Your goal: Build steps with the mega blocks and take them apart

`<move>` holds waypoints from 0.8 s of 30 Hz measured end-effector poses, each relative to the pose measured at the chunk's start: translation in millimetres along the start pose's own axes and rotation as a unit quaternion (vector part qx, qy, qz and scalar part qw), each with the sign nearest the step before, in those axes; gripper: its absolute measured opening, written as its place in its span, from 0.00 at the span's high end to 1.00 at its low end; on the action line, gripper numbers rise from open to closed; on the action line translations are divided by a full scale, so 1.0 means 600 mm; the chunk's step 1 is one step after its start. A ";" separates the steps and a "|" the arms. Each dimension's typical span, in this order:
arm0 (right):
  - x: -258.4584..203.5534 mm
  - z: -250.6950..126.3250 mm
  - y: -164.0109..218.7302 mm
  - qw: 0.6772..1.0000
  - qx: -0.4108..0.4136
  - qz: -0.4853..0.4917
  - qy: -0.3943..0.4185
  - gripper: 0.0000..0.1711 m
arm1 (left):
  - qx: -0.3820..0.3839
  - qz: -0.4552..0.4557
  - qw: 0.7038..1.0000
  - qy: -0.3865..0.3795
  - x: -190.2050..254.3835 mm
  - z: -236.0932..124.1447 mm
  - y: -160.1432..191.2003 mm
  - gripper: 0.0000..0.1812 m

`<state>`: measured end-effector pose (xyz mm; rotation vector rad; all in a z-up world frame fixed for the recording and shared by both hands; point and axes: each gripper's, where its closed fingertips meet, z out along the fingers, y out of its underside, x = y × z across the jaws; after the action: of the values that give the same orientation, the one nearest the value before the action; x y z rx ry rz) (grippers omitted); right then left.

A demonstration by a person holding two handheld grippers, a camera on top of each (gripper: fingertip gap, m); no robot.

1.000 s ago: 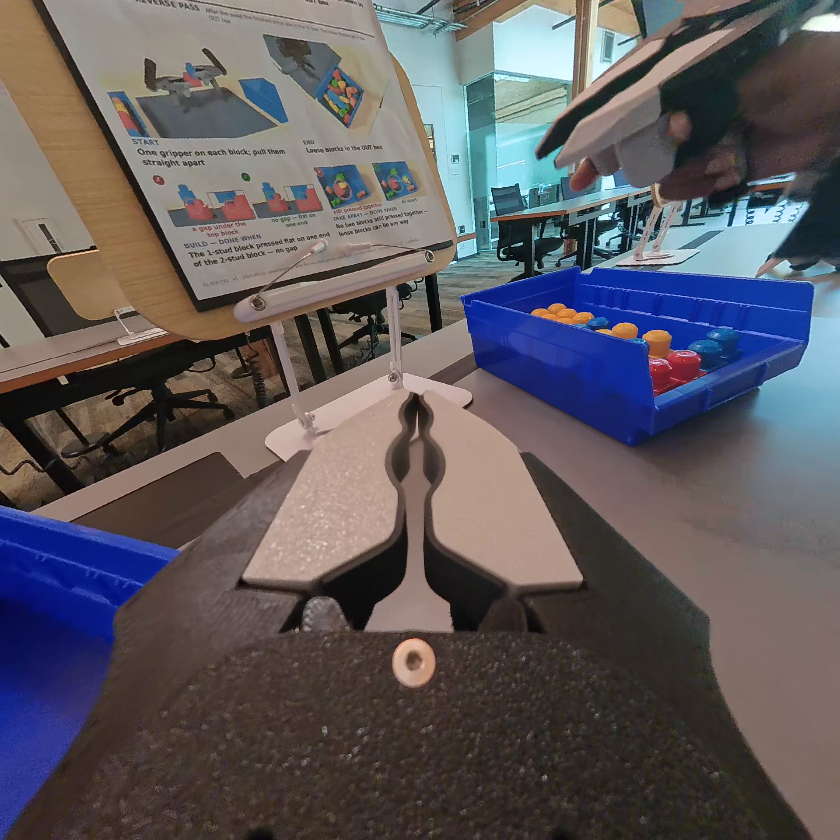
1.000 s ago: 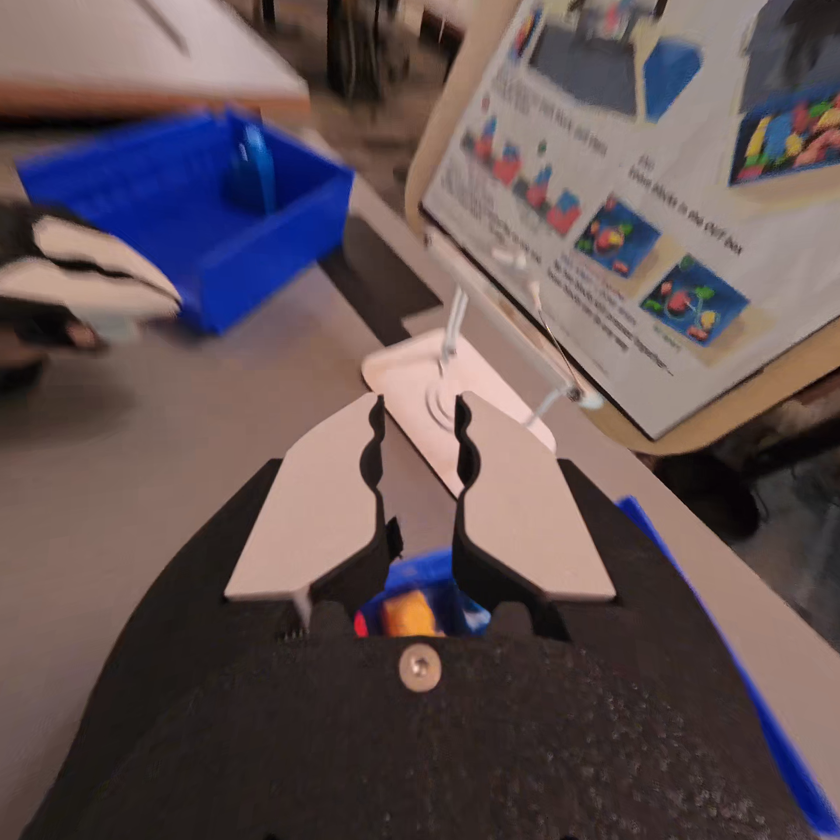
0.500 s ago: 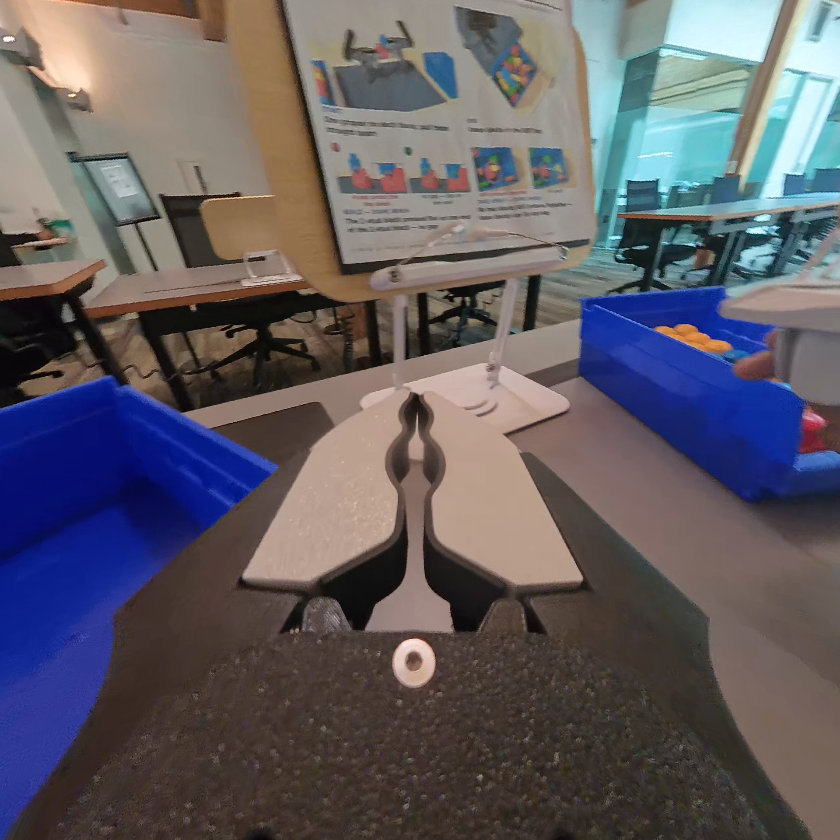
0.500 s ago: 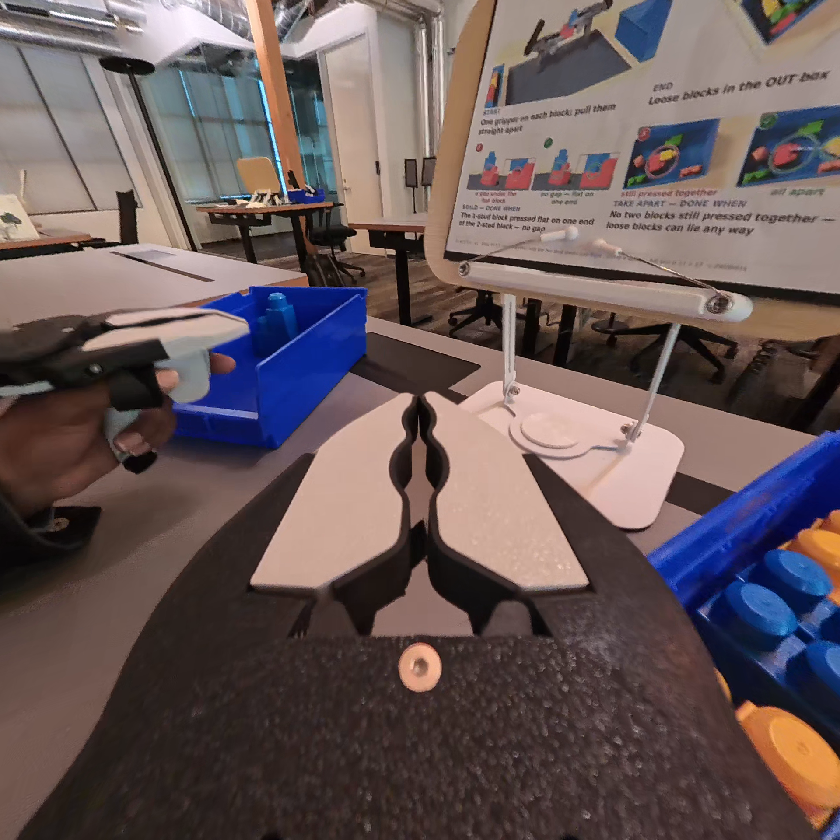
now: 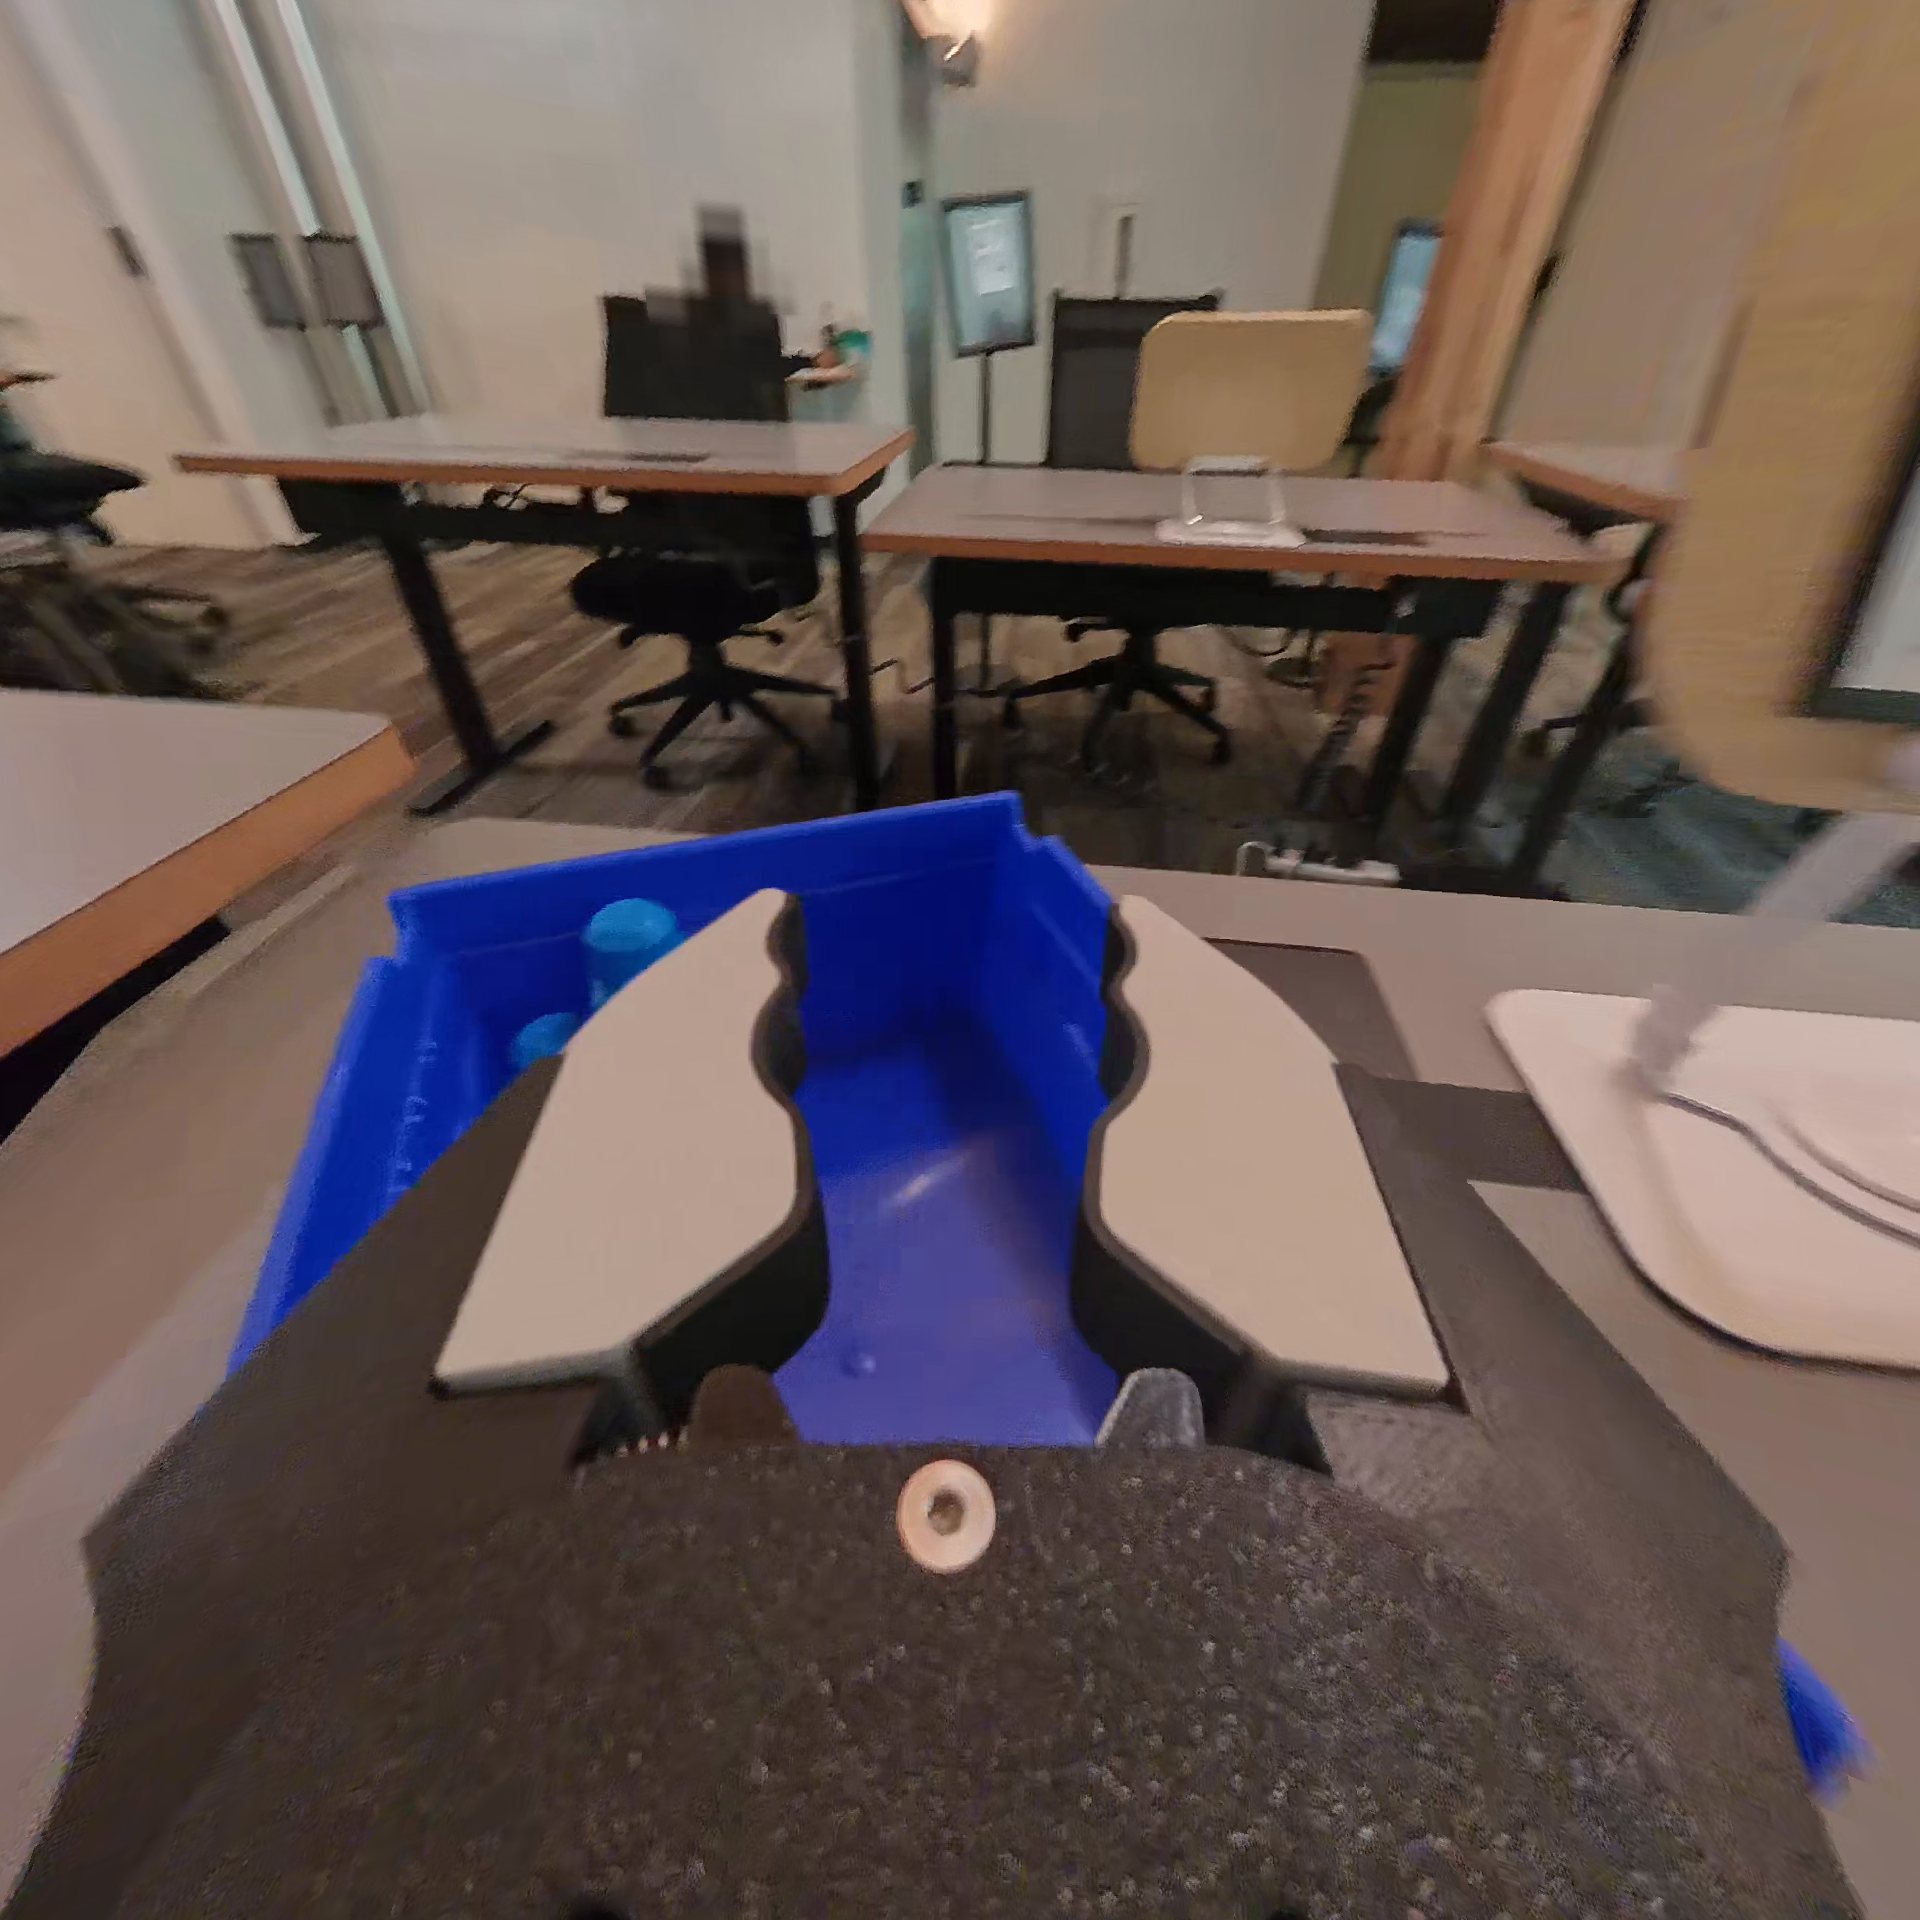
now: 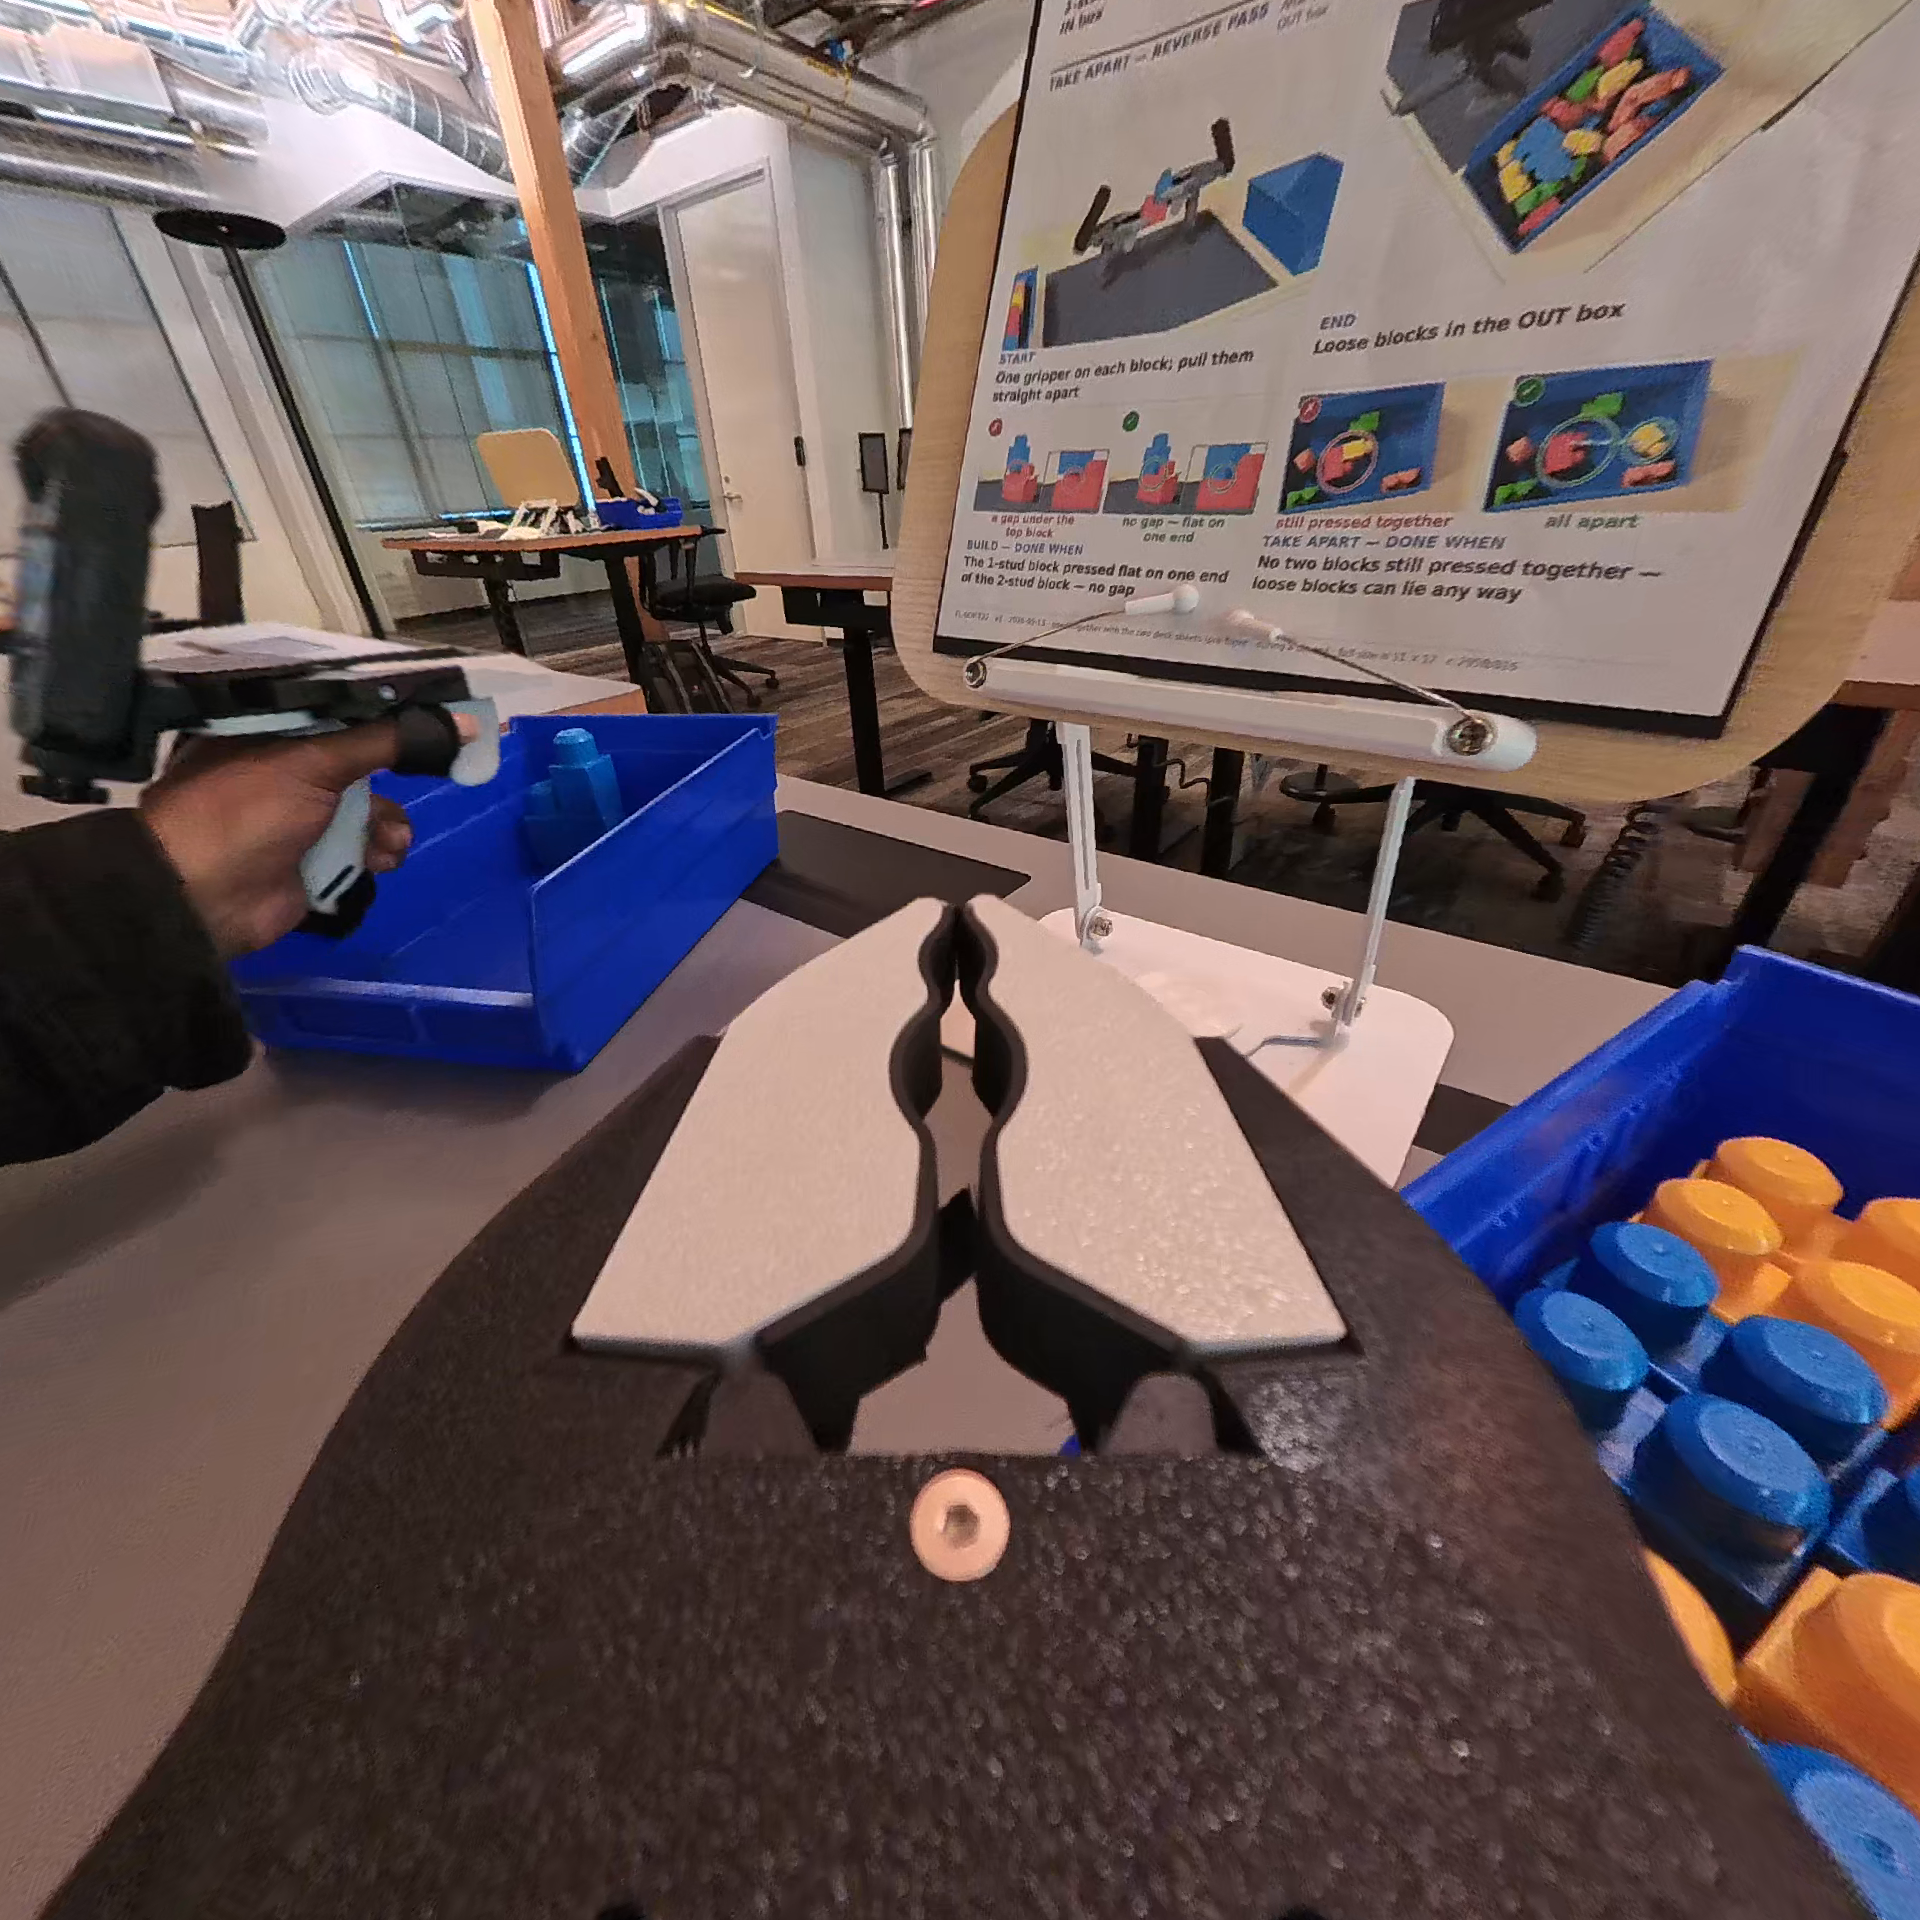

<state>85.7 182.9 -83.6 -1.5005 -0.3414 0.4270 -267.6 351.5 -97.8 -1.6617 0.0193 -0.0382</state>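
The left gripper (image 5: 951, 925) is held with its jaws spread wide and empty above the left blue bin (image 5: 904, 862), whose bare floor is seen between the two grey fingers (image 5: 644, 1132). A blue stepped block assembly (image 5: 613, 961) stands in the bin's far left corner, partly hidden behind the left finger. In the right wrist view the same assembly (image 6: 571, 795) is seen upright against the bin's far wall, and the left gripper is carried by a hand (image 6: 270, 821) in a dark sleeve just over the bin's near edge.

The right gripper (image 6: 956, 920) is clenched, its fingertips meeting with nothing between them, and it is pointed over the grey table (image 6: 260, 1299) toward the white base (image 6: 1382, 1049) of a stand. On that stand a wooden board with a printed instruction sheet (image 6: 1403, 343) is propped. At the right, a second blue bin (image 6: 1538, 1122) is filled with loose blocks; blue blocks (image 6: 1714, 1423) and orange blocks (image 6: 1766, 1226) are seen lying close together inside it, studs up. The two bins are set well apart, with the stand between them.
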 end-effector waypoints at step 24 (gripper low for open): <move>-0.003 0.009 0.018 1.000 -0.016 -0.021 -0.009 1.00 | -0.224 0.107 0.955 -0.165 -0.195 0.184 0.160 0.77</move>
<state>81.2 187.0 -94.2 -1.5195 -0.3940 0.4032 -379.3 456.9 -204.7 -2.0913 -0.0496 0.4386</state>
